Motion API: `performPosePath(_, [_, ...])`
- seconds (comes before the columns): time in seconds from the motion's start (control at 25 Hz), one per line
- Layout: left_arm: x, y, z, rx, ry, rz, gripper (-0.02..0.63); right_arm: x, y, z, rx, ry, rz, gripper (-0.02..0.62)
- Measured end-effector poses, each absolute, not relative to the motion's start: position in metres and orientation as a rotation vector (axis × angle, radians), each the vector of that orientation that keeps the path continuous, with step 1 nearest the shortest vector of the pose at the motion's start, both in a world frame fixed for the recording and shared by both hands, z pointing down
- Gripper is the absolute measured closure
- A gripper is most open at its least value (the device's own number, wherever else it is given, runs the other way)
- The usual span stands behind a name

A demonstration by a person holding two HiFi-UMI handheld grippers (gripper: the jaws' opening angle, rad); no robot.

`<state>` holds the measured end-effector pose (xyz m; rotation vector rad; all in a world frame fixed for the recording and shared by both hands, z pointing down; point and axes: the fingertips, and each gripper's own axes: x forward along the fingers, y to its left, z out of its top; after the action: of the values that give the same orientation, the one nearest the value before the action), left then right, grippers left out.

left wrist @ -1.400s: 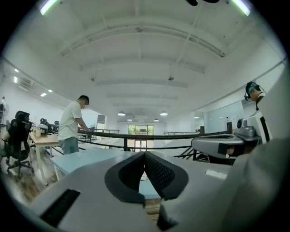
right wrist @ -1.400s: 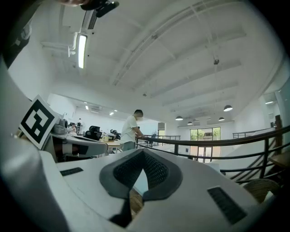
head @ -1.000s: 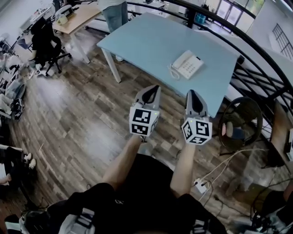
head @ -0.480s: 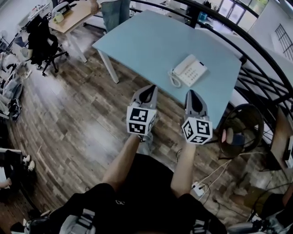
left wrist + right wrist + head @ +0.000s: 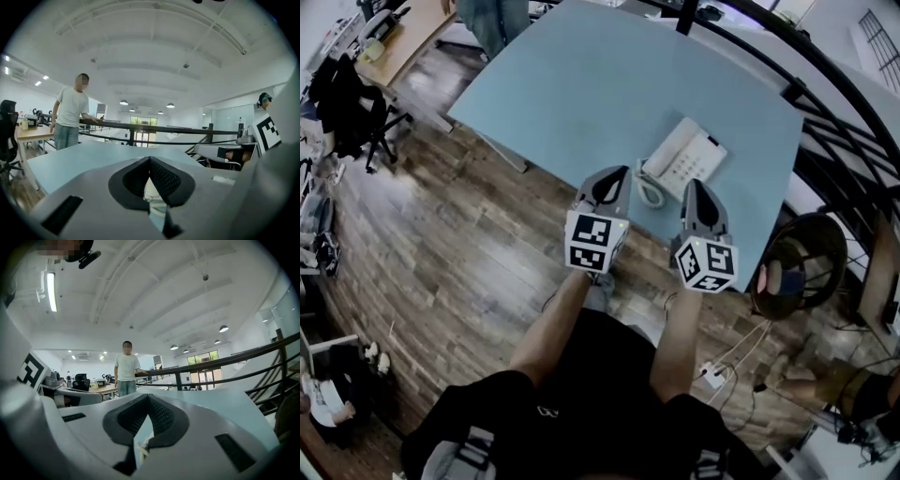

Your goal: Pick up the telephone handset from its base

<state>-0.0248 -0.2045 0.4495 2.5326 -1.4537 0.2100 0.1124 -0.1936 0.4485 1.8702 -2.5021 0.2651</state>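
A white telephone (image 5: 686,157) lies on the light blue table (image 5: 572,84), near its front edge. Its handset (image 5: 662,158) rests along the base's left side, with the coiled cord (image 5: 649,193) looping in front. My left gripper (image 5: 616,172) is shut and empty, its tip over the table edge just left of the cord. My right gripper (image 5: 694,185) is shut and empty too, its tip just short of the phone's near end. In the left gripper view a bit of the white phone (image 5: 153,191) shows below the closed tips (image 5: 150,159); the right gripper view shows the cord (image 5: 141,449) likewise.
A black curved railing (image 5: 834,108) runs behind and to the right of the table. A round dark chair (image 5: 797,255) stands at the right, cables on the wood floor below it. A person (image 5: 492,21) stands at the table's far corner. An office chair (image 5: 347,105) stands far left.
Both grippers have moved forward together towards the table. The phone, well ahead of them a second ago, now lies just beyond their tips. Both jaws stayed shut.
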Motion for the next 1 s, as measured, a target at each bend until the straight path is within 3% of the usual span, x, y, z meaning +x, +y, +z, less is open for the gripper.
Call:
performPosePath(0.72, [0.013,-0.296,0.513,2.421,-1.338,0.297,0.606,0.145,-0.286,0.533,1.769,-2.380,0.628,0.598])
performPosePath(0.84, [0.011,-0.300,0.526,2.380,-1.353,0.309,0.606,0.147,-0.297,0.559,1.709,-2.353,0.739,0.499])
performPosePath(1.0, [0.005,-0.302,0.540,2.332,-1.367,0.319,0.606,0.147,-0.310,0.588,1.654,-2.312,0.932,0.460])
